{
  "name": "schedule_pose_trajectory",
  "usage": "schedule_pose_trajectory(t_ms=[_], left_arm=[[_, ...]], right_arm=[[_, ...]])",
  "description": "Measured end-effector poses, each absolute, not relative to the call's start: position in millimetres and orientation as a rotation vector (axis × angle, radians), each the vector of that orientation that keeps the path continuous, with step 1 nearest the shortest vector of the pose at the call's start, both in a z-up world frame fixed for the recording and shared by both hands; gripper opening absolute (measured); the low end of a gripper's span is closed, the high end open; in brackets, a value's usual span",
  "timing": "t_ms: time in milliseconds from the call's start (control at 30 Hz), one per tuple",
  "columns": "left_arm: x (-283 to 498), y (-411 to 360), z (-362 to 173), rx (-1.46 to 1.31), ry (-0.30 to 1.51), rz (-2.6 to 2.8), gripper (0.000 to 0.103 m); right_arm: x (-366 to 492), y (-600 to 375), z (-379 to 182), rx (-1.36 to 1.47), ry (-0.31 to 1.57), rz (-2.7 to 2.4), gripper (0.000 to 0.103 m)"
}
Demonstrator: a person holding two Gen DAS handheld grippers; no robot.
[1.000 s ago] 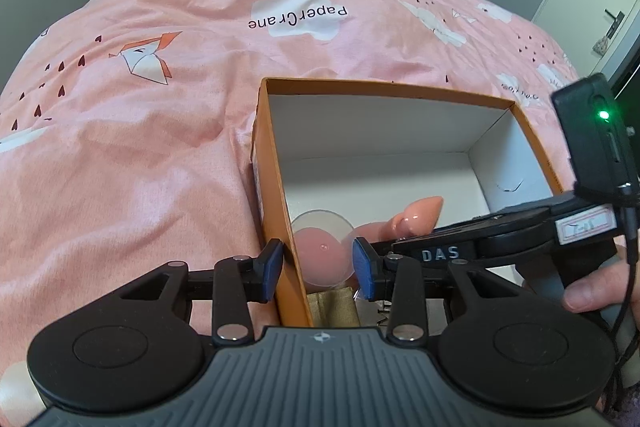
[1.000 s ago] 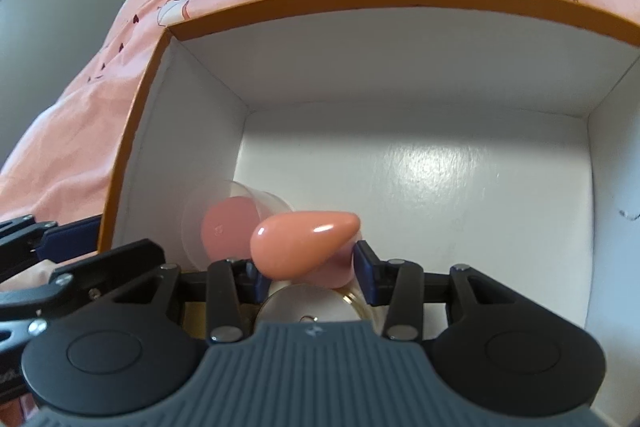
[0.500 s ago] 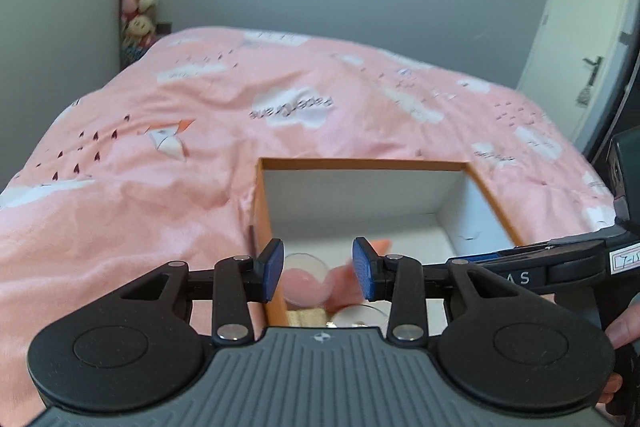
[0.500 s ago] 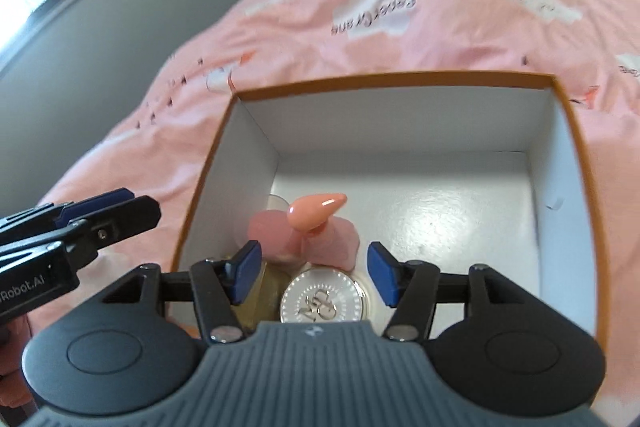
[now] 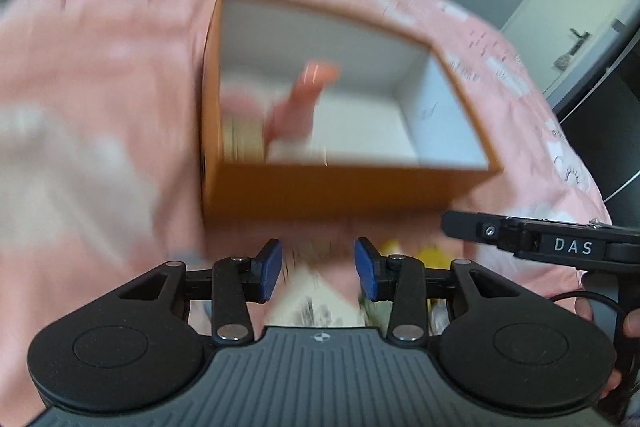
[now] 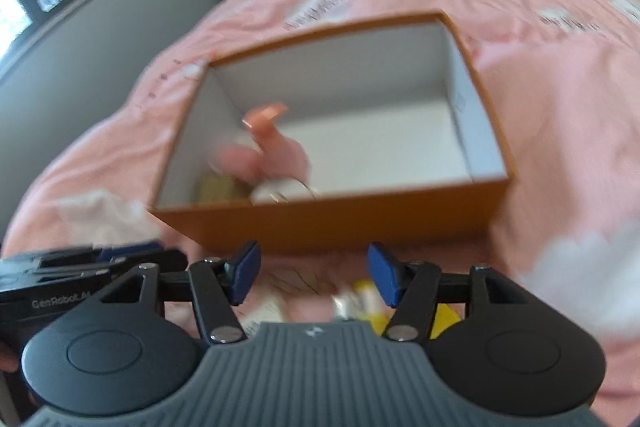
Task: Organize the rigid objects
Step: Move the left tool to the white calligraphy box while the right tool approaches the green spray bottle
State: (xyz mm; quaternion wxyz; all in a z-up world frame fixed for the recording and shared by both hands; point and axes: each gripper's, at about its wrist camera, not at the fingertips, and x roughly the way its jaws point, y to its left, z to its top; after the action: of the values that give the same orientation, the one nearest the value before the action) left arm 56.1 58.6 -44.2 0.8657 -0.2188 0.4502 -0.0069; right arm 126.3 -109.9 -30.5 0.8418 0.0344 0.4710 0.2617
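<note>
An orange box (image 6: 328, 223) with a white inside sits open on a bed (image 6: 560, 87) covered in a pink cloud-print quilt. Both views are smeared by motion blur.

In the box's near-left corner lies a cluster of things: a peach teardrop piece (image 6: 266, 117) pointing up and away, a pink shape (image 6: 288, 155) under it, a round silver lid (image 6: 280, 193) against the near wall, and a tan item (image 6: 218, 187) in the corner. The rest of the box floor shows bare white. The left view shows the same peach piece (image 5: 314, 77) and the same box (image 5: 340, 187), the cluster pressed to its left wall.

The left tongs (image 5: 316, 269) are parted wide and grip nothing, held over the quilt just short of the box's near wall. The right tongs (image 6: 314, 273) are likewise spread wide and empty, also on the near side of the box. The left unit's black body (image 6: 80, 267) shows at the right view's left edge. Beneath both tongs lie blurred yellow (image 6: 440, 319) and white items on the quilt, too smeared to identify.
</note>
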Motion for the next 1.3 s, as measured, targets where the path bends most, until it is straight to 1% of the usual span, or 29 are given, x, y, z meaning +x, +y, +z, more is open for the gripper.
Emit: schedule_pose_trajectory(t_ms=[67, 167, 233, 300, 367, 600, 667, 833, 867, 933, 1000, 1100, 1167, 1300], left_arm=[[52.6, 57.3, -58.2, -0.474, 0.983, 0.003, 0.047], [51.3, 59.5, -77.6, -0.554, 1.051, 0.015, 0.057], [51.4, 65.5, -90.5, -0.625, 1.092, 0.029, 0.059], [52.3, 69.3, -102.0, -0.682, 1.134, 0.058, 0.064], [50.3, 73.1, -113.7, -0.742, 1.162, 0.067, 0.064], [51.7, 69.5, -135.7, -0.800, 1.179, 0.055, 0.064], [54.0, 67.8, -140.1, -0.817, 1.182, 0.043, 0.066], [60.0, 64.8, -149.0, -0.828, 1.187, 0.037, 0.066], [59.8, 63.8, -148.3, -0.818, 1.185, 0.036, 0.065], [58.4, 61.3, -143.8, -0.792, 1.174, 0.043, 0.060], [56.1, 57.2, -135.1, -0.749, 1.146, 0.049, 0.050], [53.6, 50.2, -119.2, -0.664, 1.094, 0.027, 0.041], [53.2, 44.4, -110.4, -0.611, 1.063, 0.000, 0.032], [55.2, 37.9, -102.5, -0.567, 1.022, -0.038, 0.032]], right_arm=[[122.5, -115.6, -41.6, 0.079, 1.040, 0.526, 0.059], [113.7, -119.6, -57.0, 0.070, 1.107, 0.511, 0.058], [110.9, -119.9, -68.4, 0.070, 1.161, 0.495, 0.054], [107.4, -121.8, -80.5, 0.083, 1.216, 0.488, 0.046], [106.3, -120.0, -88.0, 0.082, 1.245, 0.490, 0.043], [107.6, -122.9, -98.8, 0.102, 1.273, 0.500, 0.042], [108.4, -123.3, -101.2, 0.105, 1.280, 0.501, 0.042], [115.2, -117.2, -112.2, 0.118, 1.324, 0.513, 0.041], [116.2, -116.5, -117.2, 0.125, 1.339, 0.509, 0.039], [118.3, -115.3, -124.6, 0.134, 1.361, 0.504, 0.037], [117.8, -113.8, -123.4, 0.129, 1.362, 0.506, 0.036], [115.1, -109.7, -115.2, 0.116, 1.345, 0.529, 0.036], [113.5, -106.5, -111.6, 0.099, 1.335, 0.549, 0.036], [115.8, -104.3, -115.8, 0.110, 1.342, 0.550, 0.036]])
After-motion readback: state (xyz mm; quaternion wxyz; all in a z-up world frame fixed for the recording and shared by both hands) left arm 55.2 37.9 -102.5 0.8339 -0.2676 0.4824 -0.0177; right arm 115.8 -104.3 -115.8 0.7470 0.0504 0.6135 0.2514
